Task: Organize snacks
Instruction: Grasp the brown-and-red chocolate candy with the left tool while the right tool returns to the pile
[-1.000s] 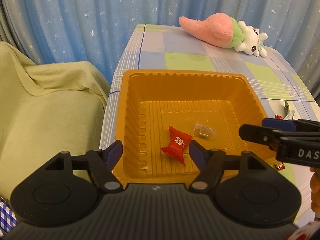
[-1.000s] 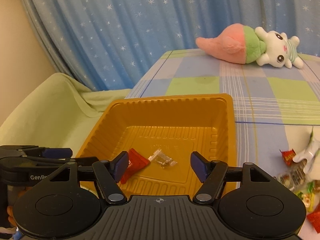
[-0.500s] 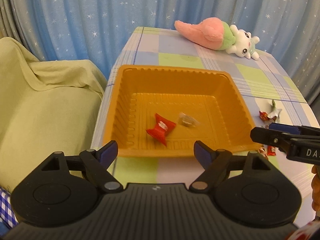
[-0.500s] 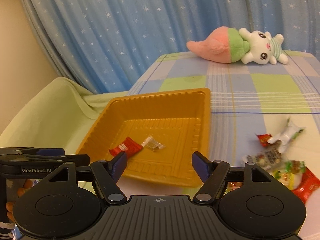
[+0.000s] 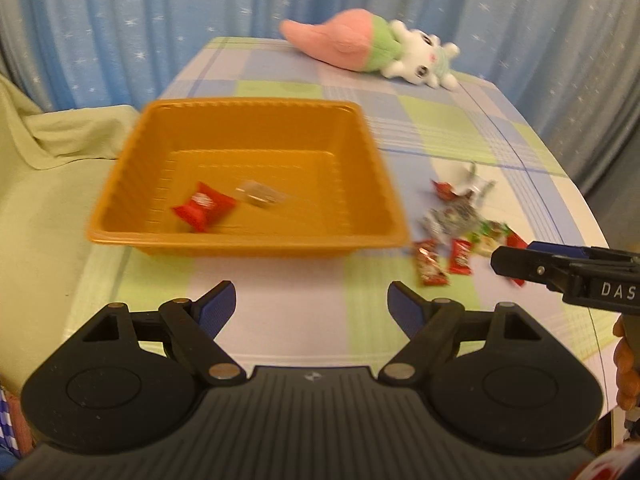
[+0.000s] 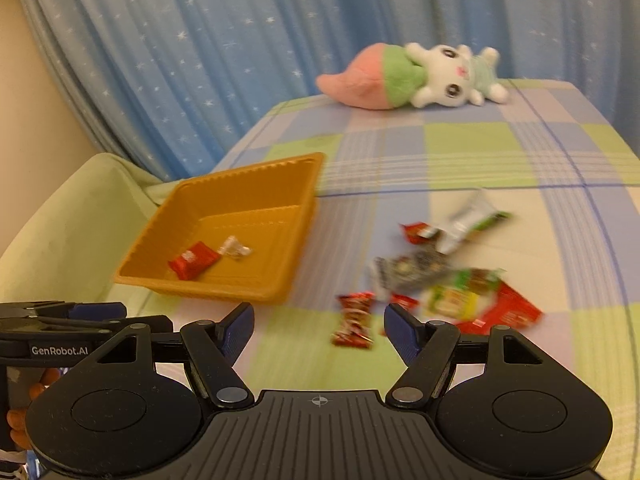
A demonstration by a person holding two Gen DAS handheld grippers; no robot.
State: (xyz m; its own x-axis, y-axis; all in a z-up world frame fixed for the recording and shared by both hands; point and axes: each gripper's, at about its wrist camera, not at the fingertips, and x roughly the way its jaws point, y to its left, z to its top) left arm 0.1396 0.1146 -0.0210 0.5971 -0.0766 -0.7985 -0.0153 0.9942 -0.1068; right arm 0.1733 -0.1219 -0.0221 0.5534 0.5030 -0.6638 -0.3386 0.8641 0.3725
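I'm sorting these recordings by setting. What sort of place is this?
Probably a home room, perhaps a bedroom or living room: a plush toy lies on a checked tablecloth, with a starry blue curtain behind.

Matte black plastic on both, with a ribbed central deck bearing a small crosshair mark. Left tool (image 5: 311, 304): two round domed housings, triangular cut-outs in the linkage arms, silver pivot screws, blue textured pads (image 5: 218, 303) on the fingertips. Right tool (image 6: 319, 326): same build, same blue pads (image 6: 401, 330), same silver screws. Seen side-on from the other camera: white lettering "DAS" on the right one, "GenRobot.AI" on the left one. Bare skin of fingers visible at the handles, orange-toned under the light.
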